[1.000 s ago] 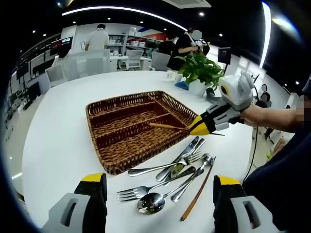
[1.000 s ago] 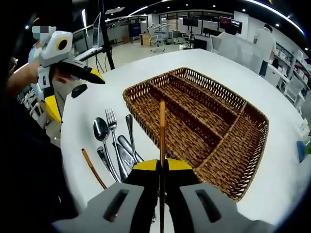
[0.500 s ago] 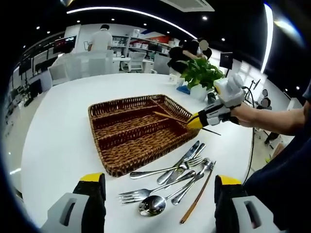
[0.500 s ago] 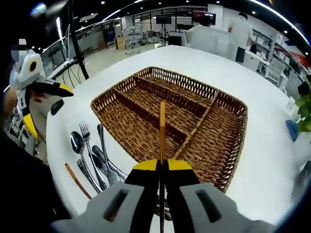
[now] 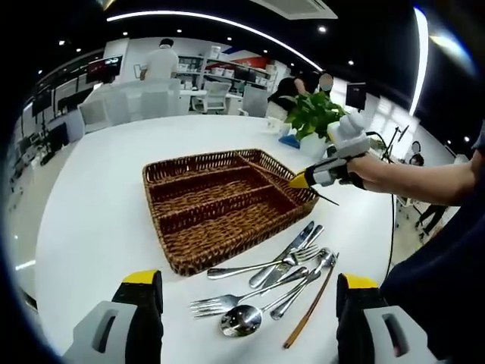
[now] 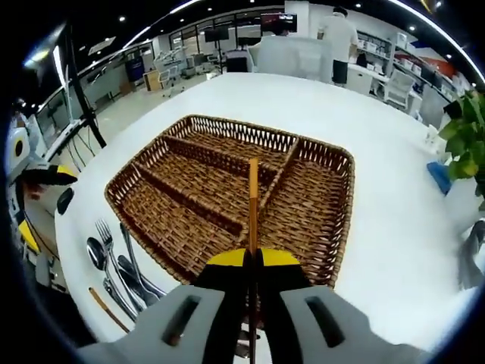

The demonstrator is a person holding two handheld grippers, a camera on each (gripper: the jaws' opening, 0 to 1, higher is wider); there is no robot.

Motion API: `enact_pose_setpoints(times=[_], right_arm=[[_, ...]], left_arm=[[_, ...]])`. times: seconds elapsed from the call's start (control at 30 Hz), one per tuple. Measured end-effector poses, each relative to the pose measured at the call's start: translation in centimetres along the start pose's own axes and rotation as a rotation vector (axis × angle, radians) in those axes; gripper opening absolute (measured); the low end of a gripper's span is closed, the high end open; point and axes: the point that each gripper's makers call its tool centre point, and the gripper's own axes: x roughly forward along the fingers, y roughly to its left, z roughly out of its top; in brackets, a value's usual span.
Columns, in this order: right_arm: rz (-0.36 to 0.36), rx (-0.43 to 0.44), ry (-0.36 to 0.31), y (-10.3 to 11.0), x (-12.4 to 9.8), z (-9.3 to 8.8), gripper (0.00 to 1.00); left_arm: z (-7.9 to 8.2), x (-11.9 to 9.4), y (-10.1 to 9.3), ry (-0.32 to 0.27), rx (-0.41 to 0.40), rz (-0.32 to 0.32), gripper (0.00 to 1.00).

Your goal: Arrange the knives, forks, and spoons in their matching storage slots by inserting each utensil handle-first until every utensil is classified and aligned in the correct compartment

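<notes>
A brown wicker tray [image 5: 176, 256] with long slots and one short end slot lies on the white table. Beside its near edge is a pile of steel forks, spoons and knives [image 5: 276, 267] and a wooden chopstick [image 5: 309, 312]. My left gripper [image 5: 248, 279] hangs open over the table's near edge, holding nothing. My right gripper [image 6: 253, 255] is shut on a second wooden chopstick [image 6: 253, 199], which points out over the tray [image 6: 339, 220] near the divider of the end slot. In the left gripper view, the right gripper [image 5: 301, 180] hovers at the tray's far right corner.
A potted plant [image 5: 314, 112] stands on the table beyond the tray, next to a blue thing [image 6: 442, 177]. The steel cutlery [image 6: 120, 262] and the loose chopstick [image 6: 106, 309] lie left of the tray in the right gripper view. People, chairs and desks are in the background.
My right gripper has carried its chopstick from the tray's near side towards the far right end, now over the end slot's divider. The left gripper stays open in place.
</notes>
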Motion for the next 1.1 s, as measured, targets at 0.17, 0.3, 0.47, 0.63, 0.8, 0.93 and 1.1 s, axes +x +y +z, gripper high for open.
enact_pose_setpoints(times=[0.17,0.3,0.47,0.63,0.8,0.93,1.1], right_arm=[[-0.049,0.060,0.014,-1.4,0.6,-0.2,0.03],[-0.077,0.110,0.018,-2.3,1.1,-0.4,0.03],[-0.097,0.183,0.026,-2.9,2.0,-0.6,0.03],[-0.115,0.248,0.039,-3.3,3.1,-0.9,0.03],[-0.135,0.287,0.028,-3.7,3.6,-0.7,0.03],[-0.138,0.324,0.012,-3.9,3.8,-0.5,0.03],[-0.135,0.351,-0.034,-3.3,3.3,0.2,0.03]], left_arm=[[-0.1,-0.1,0.2,0.005,0.000,0.002,1.00],[-0.2,0.0,0.3,0.010,-0.002,0.003,1.00],[-0.2,-0.1,0.3,0.012,-0.003,0.005,1.00],[-0.5,-0.2,0.6,0.021,-0.005,0.011,1.00],[-0.7,-0.4,1.1,0.029,-0.010,0.015,1.00],[-0.7,-0.3,1.4,0.031,-0.015,0.017,1.00],[-0.9,0.0,1.3,0.039,-0.013,0.011,1.00]])
